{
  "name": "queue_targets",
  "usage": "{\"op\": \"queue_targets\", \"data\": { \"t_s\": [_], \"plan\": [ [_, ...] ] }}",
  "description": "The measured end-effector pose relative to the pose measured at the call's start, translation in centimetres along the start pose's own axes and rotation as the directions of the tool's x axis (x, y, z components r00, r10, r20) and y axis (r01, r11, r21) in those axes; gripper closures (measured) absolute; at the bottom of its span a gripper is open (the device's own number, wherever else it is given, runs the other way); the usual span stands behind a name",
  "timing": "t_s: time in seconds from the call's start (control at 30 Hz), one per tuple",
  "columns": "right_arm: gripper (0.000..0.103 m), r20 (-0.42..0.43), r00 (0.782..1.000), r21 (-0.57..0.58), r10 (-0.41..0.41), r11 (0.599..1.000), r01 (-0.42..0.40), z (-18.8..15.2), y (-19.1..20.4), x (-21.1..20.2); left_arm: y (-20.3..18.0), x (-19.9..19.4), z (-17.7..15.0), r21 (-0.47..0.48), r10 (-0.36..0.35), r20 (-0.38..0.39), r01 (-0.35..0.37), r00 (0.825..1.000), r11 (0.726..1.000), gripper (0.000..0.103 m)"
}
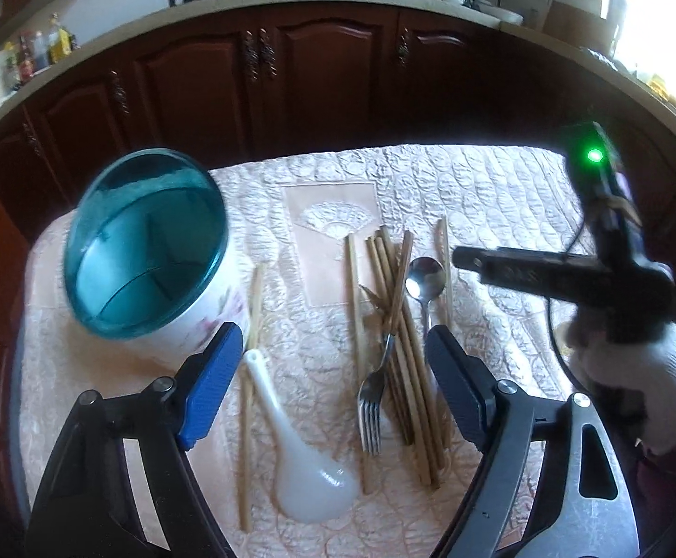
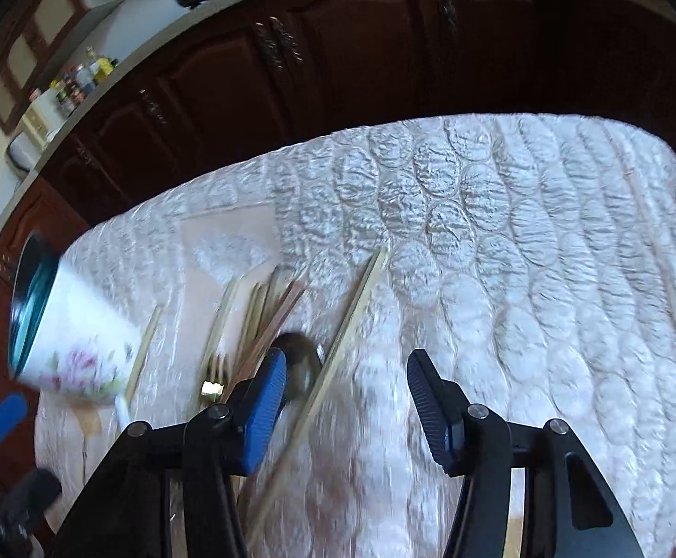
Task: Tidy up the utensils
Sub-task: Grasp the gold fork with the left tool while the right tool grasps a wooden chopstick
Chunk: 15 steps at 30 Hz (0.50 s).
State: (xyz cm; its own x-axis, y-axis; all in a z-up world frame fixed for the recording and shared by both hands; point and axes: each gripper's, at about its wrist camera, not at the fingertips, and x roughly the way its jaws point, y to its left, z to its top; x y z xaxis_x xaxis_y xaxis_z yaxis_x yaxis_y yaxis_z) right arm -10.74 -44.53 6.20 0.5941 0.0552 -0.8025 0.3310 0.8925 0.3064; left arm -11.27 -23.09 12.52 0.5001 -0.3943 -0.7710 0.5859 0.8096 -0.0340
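A white floral holder with a teal inside (image 1: 147, 251) stands at the left on the quilted cloth (image 1: 500, 214). Several wooden chopsticks (image 1: 403, 325), a metal fork (image 1: 372, 400), a metal spoon (image 1: 424, 279) and a white ceramic spoon (image 1: 300, 460) lie on the cloth. My left gripper (image 1: 333, 372) is open and empty above the white spoon and the fork. My right gripper (image 2: 347, 395) is open and empty, low over the cloth beside one chopstick (image 2: 338, 348) and the metal spoon (image 2: 300, 358). The holder shows at the left of the right wrist view (image 2: 77, 339).
Dark wooden cabinets (image 1: 319, 83) stand behind the table under a counter with pots and bottles. The right gripper's body with a green light (image 1: 603, 214) hangs over the cloth's right side. A pale napkin (image 1: 333, 228) lies under the chopstick tips.
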Motion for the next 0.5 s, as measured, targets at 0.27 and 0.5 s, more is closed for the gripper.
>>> {"op": "queue_targets", "data": {
  "t_s": [0.27,0.5],
  "plan": [
    [0.078,-0.057,0.998,0.035,-0.022,0.999,0.024,2.2,-1.9,4.3,-1.7,2.8,2.8,0.062,0.005,-0.058,-0.002,0.998,0.998,0.025],
    [0.092,-0.045,0.999,0.015,0.007,1.0,-0.007,1.3,-3.8,2.1,-3.8,5.7,4.3,0.098,0.02,-0.1,-0.01,0.995,0.995,0.029]
  ]
}}
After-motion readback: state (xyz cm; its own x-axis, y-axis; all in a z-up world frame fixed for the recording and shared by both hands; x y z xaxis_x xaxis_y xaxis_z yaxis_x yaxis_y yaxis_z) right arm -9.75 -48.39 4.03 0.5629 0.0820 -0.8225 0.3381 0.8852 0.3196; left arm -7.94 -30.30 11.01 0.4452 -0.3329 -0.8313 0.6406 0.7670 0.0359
